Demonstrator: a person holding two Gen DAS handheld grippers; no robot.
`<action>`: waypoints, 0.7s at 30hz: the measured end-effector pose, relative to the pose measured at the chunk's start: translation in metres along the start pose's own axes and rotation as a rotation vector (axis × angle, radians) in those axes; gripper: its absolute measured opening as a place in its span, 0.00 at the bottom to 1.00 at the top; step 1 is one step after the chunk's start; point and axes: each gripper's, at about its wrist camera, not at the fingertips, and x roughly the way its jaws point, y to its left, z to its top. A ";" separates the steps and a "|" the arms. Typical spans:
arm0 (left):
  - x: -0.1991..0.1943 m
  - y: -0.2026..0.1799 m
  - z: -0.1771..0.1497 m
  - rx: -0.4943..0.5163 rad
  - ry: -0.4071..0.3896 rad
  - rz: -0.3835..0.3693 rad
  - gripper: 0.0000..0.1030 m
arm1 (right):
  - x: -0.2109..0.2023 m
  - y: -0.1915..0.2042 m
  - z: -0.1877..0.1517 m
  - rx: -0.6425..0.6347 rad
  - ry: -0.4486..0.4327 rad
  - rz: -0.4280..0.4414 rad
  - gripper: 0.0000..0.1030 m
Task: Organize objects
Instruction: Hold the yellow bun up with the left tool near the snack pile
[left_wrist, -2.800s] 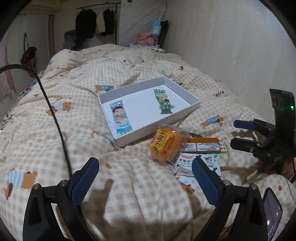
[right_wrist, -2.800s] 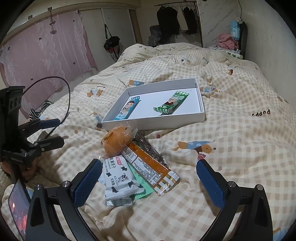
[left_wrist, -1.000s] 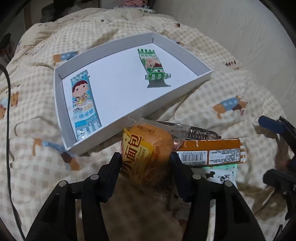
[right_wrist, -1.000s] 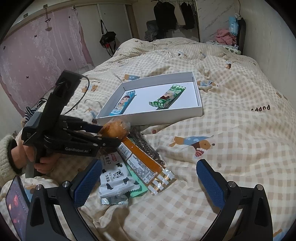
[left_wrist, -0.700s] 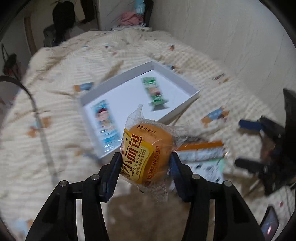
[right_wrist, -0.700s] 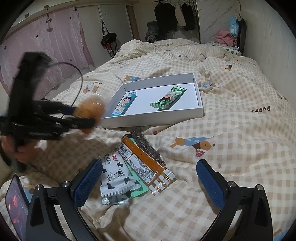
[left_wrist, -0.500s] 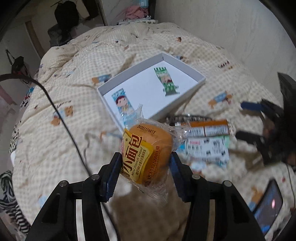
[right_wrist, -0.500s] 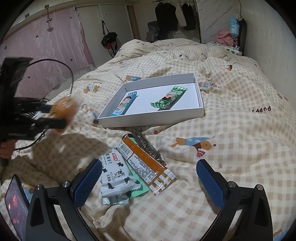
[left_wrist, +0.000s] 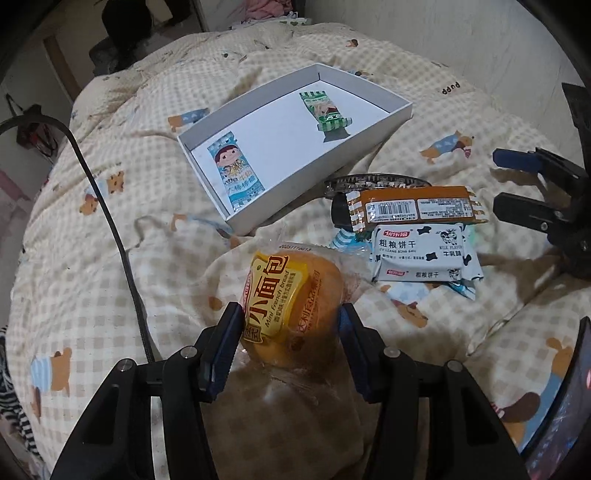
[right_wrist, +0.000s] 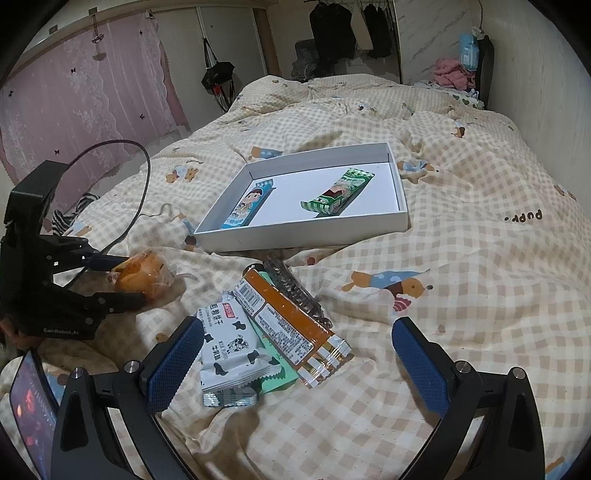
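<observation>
A bed under a beige checked quilt serves as the sorting surface.

The round orange bread bun in clear wrapper is pinched between the left gripper pads, held above the quilt, short of the shallow white cardboard box holding two snack bars, probably its destination. The right gripper hovers spread wide and empty over the remaining white cow-print biscuit packet and orange bar.

Checked cream quilt with cartoon dogs, pink lace curtain, dark clothes on a rail, black bag hanging on a cupboard door, pink heap of cloth by the wall.
</observation>
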 end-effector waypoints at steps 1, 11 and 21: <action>0.001 0.001 0.000 -0.004 0.002 -0.006 0.56 | 0.000 0.000 0.000 -0.001 0.000 0.000 0.99; 0.007 0.010 0.006 -0.062 0.027 -0.081 0.68 | -0.001 0.001 -0.001 -0.006 -0.002 -0.001 0.99; -0.006 0.028 0.025 -0.015 0.008 -0.143 0.79 | -0.001 0.000 -0.001 -0.003 0.002 0.003 0.99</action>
